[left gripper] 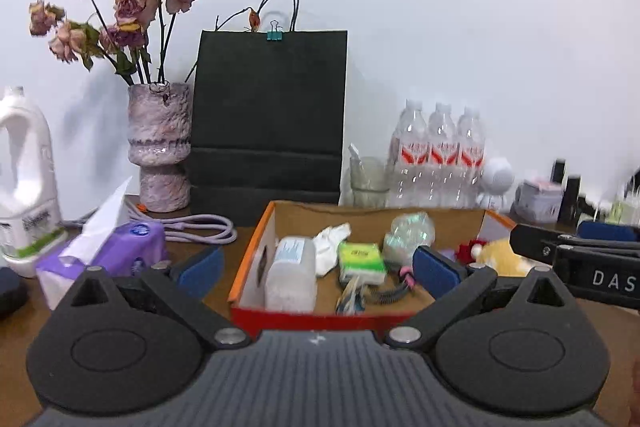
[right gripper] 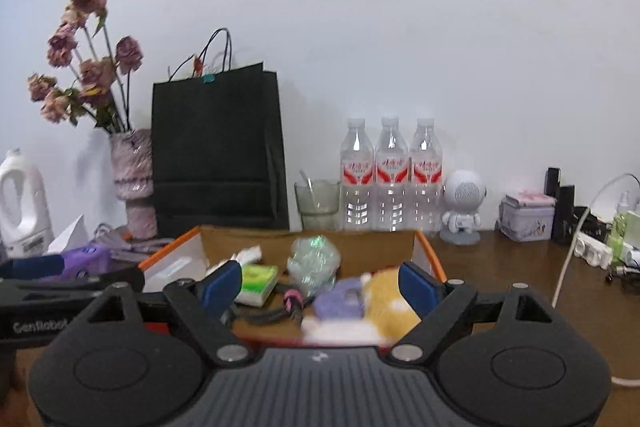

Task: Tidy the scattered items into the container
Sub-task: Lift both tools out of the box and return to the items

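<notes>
**Both grippers wide open over the box, nothing held**

The left gripper (left gripper: 318,269) stands spread to its widest, blue pads far apart, and nothing sits between them but air. Straight ahead of it and below lies the box (left gripper: 256,247), orange-edged, red-fronted, cardboard inside. In it, just past the left pad, a clear bottle (left gripper: 290,273) lies on its side; its pale label is too blurred to read. Beside that is a white wad (left gripper: 332,247), then a green pack (left gripper: 360,261) with print too small to make out, and a shiny wrap (left gripper: 408,233) close to the right pad. A cord (left gripper: 394,289) with a pink band lies in front.

The right gripper (right gripper: 320,285) is also well open, gripping nothing. A yellow plush (right gripper: 386,301) sits in the box just below and between its pads, blurred, with a purple item (right gripper: 340,301) next to it; touch cannot be told.

Readable writing: "DAS" on the right gripper's arm seen from the left view, "GenRobot" on the left gripper's arm seen from the right. Beyond the box, three water bottles (right gripper: 391,175) carry red labels, their script unclear. Left of the left gripper sits a purple tissue pack (left gripper: 104,259).
</notes>
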{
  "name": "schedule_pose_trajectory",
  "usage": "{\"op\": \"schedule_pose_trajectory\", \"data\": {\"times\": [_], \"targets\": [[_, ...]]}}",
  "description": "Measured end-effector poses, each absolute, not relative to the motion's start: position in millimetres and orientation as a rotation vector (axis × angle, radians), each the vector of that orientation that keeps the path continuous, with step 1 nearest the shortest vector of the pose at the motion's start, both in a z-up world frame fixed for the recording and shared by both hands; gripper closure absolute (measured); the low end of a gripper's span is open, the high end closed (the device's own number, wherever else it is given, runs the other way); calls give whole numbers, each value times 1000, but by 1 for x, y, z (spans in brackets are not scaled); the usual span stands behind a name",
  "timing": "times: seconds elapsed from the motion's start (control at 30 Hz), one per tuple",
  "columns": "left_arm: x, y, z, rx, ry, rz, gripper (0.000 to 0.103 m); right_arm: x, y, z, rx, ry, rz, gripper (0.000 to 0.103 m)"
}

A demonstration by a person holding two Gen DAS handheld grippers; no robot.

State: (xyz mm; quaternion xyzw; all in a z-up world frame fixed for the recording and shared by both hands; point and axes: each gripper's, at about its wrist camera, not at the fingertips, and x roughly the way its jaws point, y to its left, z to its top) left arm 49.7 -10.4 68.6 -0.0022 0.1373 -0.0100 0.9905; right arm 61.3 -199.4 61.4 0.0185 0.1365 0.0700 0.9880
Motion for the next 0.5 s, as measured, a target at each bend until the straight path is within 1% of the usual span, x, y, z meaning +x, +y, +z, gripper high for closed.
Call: {"op": "schedule_pose_trajectory", "data": {"times": [0.17,0.23,0.33,0.43,0.5], "targets": [[-3,-6,55,-35,333,-29,0,11,-207,50,92,338,155,16],[-31,-6,46,-28,361,-31,0,-10,-213,42,117,419,187,16],[-76,-8,35,-28,406,-35,0,-55,-224,29,170,464,282,16],[-109,-8,27,-34,448,-46,0,-96,-224,14,138,480,304,16],[-117,-9,23,-30,468,-56,0,-106,-223,9,122,498,306,16]]}}
